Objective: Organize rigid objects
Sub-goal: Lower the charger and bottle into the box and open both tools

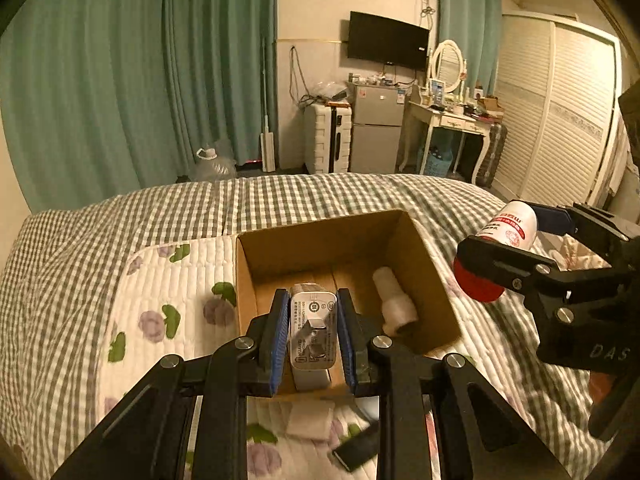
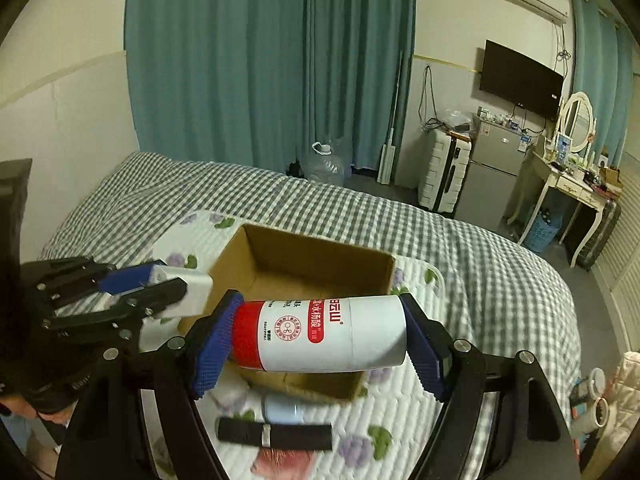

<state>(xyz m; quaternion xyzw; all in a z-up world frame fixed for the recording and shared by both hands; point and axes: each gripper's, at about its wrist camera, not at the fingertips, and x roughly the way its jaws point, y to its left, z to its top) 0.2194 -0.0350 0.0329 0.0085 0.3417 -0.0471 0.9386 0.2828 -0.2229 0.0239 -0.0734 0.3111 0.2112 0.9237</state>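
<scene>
An open cardboard box sits on a floral quilt on the bed. My left gripper is shut on a white charger plug and holds it over the box's near edge. A white plastic bottle lies inside the box. My right gripper is shut on a white tube with a red cap, held sideways, end to end, to the right of the box.
On the quilt in front of the box lie a black bar-shaped object and a small white bottle. The checked bedspread spreads around. A suitcase, fridge and dressing table stand beyond the bed.
</scene>
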